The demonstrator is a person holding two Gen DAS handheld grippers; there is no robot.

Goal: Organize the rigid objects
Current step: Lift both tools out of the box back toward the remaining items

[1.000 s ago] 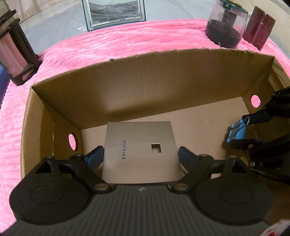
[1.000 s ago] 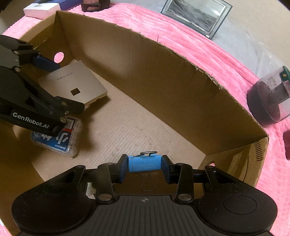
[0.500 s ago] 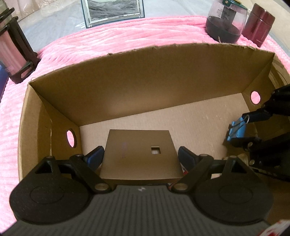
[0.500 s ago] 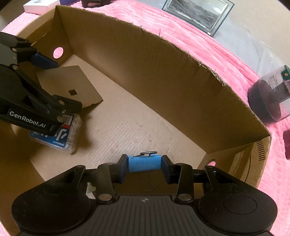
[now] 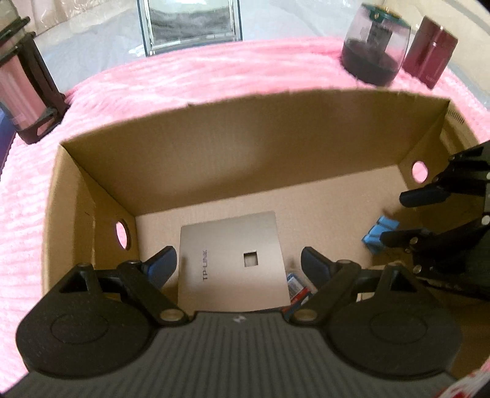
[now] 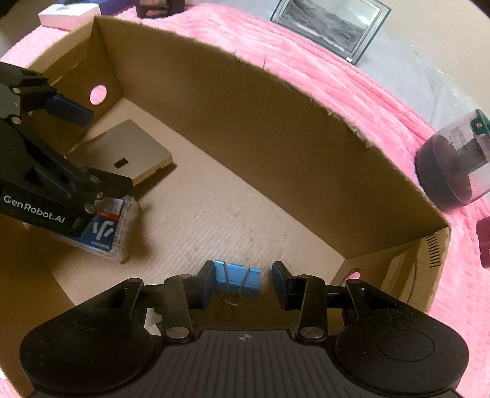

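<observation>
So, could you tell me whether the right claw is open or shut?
Open: the right claw has spread wider than the blue binder clips.

The brown corrugated cardboard box (image 6: 275,128) looks matt, its floor ribbed. The flat square TP-LINK panel (image 5: 235,260) has a smooth satin sheen. The fluffy pink ribbed blanket (image 5: 190,82) is plush cloth. The blue binder clips (image 6: 237,277) have thin wire handles.

A pink blanket (image 5: 190,79) lies under everything; beyond it, a framed picture (image 5: 190,24) leans at the back.
</observation>
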